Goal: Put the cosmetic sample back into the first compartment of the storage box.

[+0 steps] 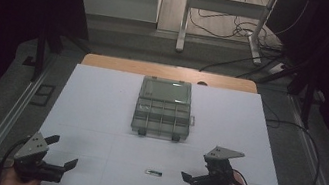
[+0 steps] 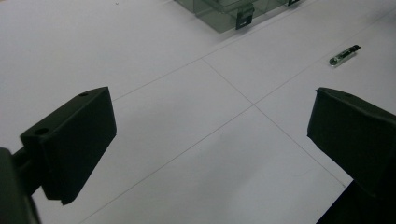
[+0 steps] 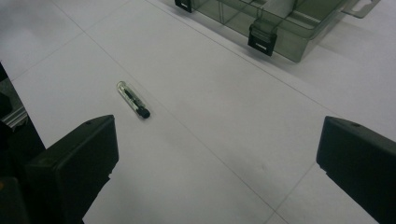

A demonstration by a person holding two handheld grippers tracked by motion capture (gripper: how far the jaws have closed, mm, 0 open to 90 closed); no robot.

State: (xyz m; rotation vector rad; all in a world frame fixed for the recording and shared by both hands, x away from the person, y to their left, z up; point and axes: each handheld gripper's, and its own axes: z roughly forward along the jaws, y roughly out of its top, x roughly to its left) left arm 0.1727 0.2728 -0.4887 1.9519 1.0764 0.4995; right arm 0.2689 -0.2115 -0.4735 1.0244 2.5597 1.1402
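Currently both sets of jaws are spread wide, nothing between them. My right gripper [image 1: 201, 172] hovers low over the white table [image 1: 99, 107] near its front edge, right of centre; in the right gripper view its two black jaws frame bare table surface. My left gripper [image 1: 61, 152] sits at the front left corner, also spread, also over bare table.

The small vial [image 3: 133, 100] lies flat on the table between the two grippers, nearer the right one: clear tube, black cap, something dark inside. In the right gripper view it lies ahead of the left-hand jaw, apart from it, not touched. In the left gripper view the same vial [image 2: 344, 55] lies well off at upper right. If it carries a label, it's too small to read.

Beyond the vial, at table centre, stands the smoky-clear organizer box [image 1: 164, 108]: lid hinged open toward the far side, tray split into small compartments, two black latches [image 3: 262, 38] on the near wall, a hang tab on its right end. No brand or writing readable on box, grippers or table. Thin seam lines cross the table surface.
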